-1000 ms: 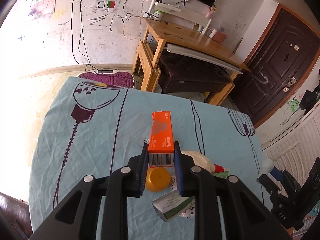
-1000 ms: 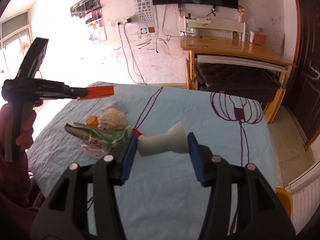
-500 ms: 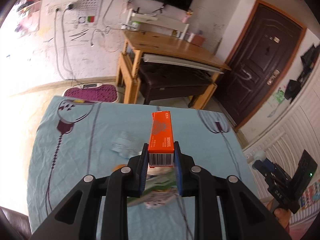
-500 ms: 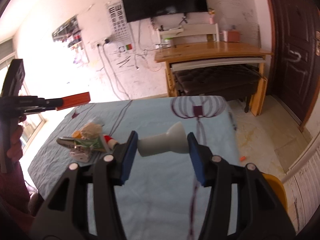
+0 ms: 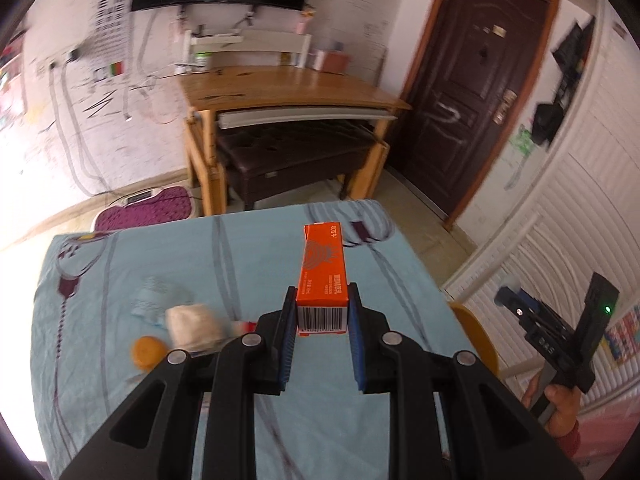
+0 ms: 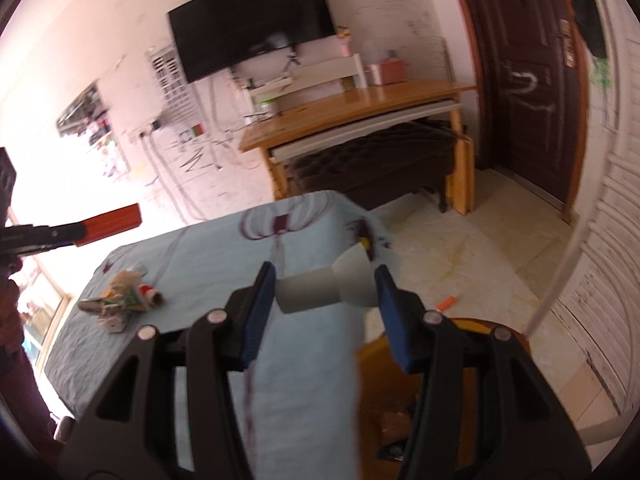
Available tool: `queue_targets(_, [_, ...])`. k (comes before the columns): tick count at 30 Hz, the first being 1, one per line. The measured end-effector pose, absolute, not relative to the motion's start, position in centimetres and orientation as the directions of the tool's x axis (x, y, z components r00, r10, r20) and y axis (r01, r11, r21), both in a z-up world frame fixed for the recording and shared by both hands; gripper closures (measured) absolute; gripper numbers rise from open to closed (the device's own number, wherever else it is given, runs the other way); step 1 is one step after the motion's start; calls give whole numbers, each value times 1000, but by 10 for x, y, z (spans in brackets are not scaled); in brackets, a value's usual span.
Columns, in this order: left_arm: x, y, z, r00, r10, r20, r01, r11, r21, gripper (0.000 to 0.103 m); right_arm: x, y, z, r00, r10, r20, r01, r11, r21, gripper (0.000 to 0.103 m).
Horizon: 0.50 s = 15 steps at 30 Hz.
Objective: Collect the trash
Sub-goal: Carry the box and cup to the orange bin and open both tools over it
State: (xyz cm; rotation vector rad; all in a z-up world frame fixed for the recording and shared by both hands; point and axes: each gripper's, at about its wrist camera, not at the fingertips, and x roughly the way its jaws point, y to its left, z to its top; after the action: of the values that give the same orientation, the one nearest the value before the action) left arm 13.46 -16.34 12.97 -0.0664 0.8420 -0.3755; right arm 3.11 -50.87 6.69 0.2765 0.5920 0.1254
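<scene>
Carrying both pieces toward the yellow bin (image 6: 460, 360) was our step: left gripper (image 5: 322, 332) pinched tight on the orange box (image 5: 322, 280) above the table (image 5: 120, 360), right gripper (image 6: 326, 300) clamping the white bottle (image 6: 328, 288) near the bin. Next we'd probably position over it and release.

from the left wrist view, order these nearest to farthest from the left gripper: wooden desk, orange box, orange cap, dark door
1. orange box, clamped in the left gripper.
2. orange cap, on the tablecloth to the left.
3. wooden desk, beyond the table's far edge.
4. dark door, back right, behind the desk.
</scene>
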Motion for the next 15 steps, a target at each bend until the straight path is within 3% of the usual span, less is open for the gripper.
queue_targets(15, [106, -338, 106, 453, -429, -781, 569, 814, -117, 84, 26, -569, -15, 728, 173, -663, 88, 936, 340, 54])
